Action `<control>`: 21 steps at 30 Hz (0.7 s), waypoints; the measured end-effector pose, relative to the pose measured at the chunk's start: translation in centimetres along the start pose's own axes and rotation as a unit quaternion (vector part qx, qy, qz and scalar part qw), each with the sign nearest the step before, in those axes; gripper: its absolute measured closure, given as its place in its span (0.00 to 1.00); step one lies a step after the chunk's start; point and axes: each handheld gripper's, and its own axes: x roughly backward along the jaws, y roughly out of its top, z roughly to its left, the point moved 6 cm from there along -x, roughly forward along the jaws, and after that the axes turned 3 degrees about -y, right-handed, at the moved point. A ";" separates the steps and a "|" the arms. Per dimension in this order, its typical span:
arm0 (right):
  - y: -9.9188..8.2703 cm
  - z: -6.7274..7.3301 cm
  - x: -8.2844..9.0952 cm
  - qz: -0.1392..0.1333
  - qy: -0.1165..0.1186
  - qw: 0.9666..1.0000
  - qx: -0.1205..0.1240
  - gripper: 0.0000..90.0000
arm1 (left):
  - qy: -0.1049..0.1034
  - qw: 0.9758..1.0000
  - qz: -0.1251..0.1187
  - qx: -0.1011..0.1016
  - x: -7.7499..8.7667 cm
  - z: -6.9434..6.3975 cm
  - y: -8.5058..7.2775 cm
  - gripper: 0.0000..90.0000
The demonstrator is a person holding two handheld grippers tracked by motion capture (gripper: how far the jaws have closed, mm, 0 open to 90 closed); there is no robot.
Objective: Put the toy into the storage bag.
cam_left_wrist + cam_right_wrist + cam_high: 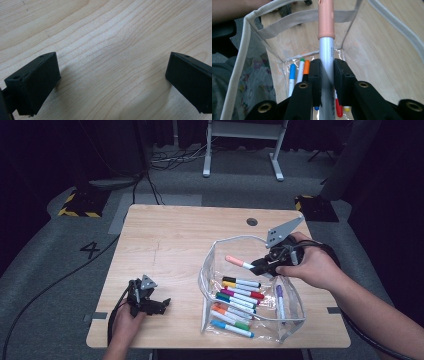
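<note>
Right gripper (327, 72) — clamped on pink-capped marker (326, 37)

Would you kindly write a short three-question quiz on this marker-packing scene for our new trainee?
1. True or false: the left claw holds a marker.
2. Which cap colour has the marker clamped in the right claw? A) pink B) black C) purple
3. Fill in: the other markers lie inside a clear ____.

Key: 1 false, its jaws stand open over bare table. 2 A. 3 pouch.
</note>
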 end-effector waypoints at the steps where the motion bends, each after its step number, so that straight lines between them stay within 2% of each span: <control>1: 0.1 0.1 -0.4 0.004 0.003 1.000 0.000 0.86 | 0.000 1.000 0.000 0.001 0.0 0.0 0.0 0.00; 9: 1.1 0.9 -3.5 0.021 0.036 0.999 0.024 0.86 | 0.000 1.000 0.000 0.001 0.0 0.0 0.0 0.00; 16: 0.9 1.4 -6.2 0.044 0.058 0.997 0.025 0.86 | 0.000 1.000 0.000 0.001 0.0 0.0 0.0 0.00; 21: 0.0 1.6 -7.7 0.059 0.073 0.995 0.017 0.86 | 0.000 1.000 0.000 0.001 0.0 0.0 0.0 0.00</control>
